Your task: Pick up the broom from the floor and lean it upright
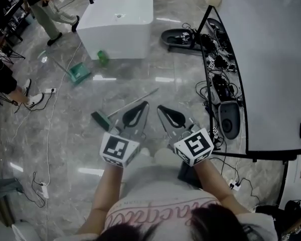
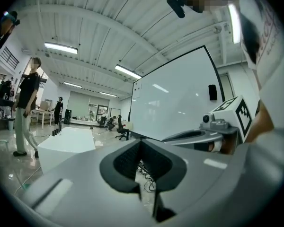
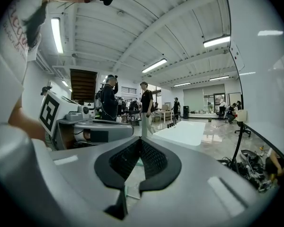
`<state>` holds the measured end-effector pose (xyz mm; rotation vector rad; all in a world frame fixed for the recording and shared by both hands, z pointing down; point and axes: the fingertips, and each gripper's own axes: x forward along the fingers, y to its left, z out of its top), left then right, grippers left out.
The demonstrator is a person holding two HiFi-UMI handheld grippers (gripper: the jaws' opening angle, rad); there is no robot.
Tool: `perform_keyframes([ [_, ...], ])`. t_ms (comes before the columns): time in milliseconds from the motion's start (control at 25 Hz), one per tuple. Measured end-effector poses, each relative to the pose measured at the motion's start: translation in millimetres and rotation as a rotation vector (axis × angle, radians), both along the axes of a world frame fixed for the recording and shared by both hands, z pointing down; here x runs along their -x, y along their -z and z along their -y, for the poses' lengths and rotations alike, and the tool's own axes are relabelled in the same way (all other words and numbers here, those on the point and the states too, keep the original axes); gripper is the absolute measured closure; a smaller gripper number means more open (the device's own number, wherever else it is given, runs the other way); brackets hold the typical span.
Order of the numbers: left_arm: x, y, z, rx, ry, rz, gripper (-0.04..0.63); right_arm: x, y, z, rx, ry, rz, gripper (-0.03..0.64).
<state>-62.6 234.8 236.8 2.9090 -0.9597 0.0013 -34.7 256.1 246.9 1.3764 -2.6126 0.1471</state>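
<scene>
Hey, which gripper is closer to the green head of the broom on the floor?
Left. In the head view the left gripper sits just right of the broom head, by the handle; the right gripper is farther right, beyond the left one.

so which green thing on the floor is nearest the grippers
The broom head, just beyond the left gripper; the lighter green dustpan lies farther off.

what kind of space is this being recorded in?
Likely an open-plan lab or workshop. A long whiteboard has cables heaped at its foot, a big white table stands on a polished stone floor, and strip lights hang under a bare ceiling.
</scene>
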Motion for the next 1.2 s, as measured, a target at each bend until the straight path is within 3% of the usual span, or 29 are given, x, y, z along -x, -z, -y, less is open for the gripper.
perform_keyframes([
  [400, -24.5, -26.0, 62.2, 0.054, -0.001, 0.018, 0.595, -32.2, -25.5, 62.6, 0.072, -0.036, 0.035, 0.615],
  [680, -54.7, -50.5, 133.3, 0.09, -0.002, 0.056, 0.595, -66.6, -40.6, 136.0, 0.109, 0.019, 0.043, 0.615],
  [1000, -98.5, -62.4, 226.6, 0.077, -0.026, 0.097, 0.595, -105.3, -68.1, 233.7, 0.177, 0.059, 0.012, 0.615],
  [1200, -117.1, -68.1, 264.7, 0.053, -0.07, 0.149, 0.595, -122.5, -79.2, 277.2, 0.235, 0.046, 0.068, 0.615],
])
